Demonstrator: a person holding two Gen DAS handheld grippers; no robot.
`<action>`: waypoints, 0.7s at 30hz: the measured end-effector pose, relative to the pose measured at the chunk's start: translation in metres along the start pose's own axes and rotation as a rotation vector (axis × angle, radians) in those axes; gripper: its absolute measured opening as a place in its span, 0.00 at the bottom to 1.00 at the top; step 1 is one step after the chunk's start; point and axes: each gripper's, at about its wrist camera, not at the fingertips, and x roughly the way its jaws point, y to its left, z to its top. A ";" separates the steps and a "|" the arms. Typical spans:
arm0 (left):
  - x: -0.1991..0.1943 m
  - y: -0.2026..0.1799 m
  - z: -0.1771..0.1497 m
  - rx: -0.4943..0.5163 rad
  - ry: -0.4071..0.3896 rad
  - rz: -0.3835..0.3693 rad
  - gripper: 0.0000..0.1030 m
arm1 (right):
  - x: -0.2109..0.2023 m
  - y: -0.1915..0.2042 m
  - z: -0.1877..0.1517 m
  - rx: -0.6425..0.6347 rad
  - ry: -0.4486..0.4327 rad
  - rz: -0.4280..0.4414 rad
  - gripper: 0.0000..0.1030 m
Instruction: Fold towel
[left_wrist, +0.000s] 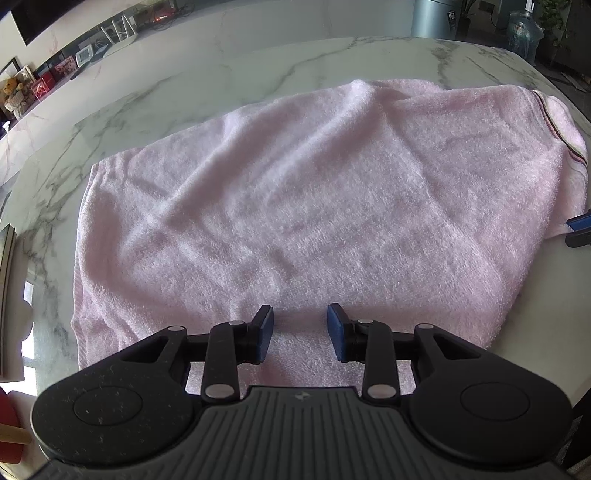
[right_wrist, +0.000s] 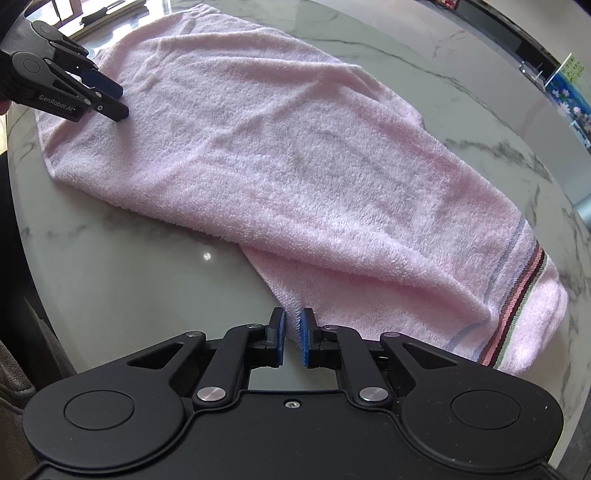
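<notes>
Left gripper (left_wrist: 300, 333): jaws apart, over the towel's (left_wrist: 295, 206) near edge, nothing between the pads. The pink towel lies folded and rumpled across the marble table (left_wrist: 192, 85), striped hem toward the table's right edge. Right gripper (right_wrist: 293, 336): jaws nearly together, clamped on the towel's corner by the table's near edge.

Bright daylight in both views, soft shadows only. Glare spot on marble table (right_wrist: 207, 255) in right wrist view, washed-out sheen along far tabletop (left_wrist: 258, 70) in left. Strong fisheye bending at edges, dark vignette in corners. Towel (right_wrist: 295, 166) pile sharp; background clutter soft, slightly blurred.
</notes>
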 end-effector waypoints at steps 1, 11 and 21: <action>0.000 0.002 0.000 -0.002 0.001 0.002 0.31 | -0.001 -0.001 -0.002 -0.002 0.006 0.003 0.06; 0.001 0.014 0.003 -0.010 0.006 0.008 0.35 | -0.013 -0.016 -0.039 -0.030 0.101 0.019 0.06; 0.002 0.012 0.003 -0.018 0.005 -0.007 0.35 | -0.020 -0.025 -0.054 -0.032 0.154 0.083 0.07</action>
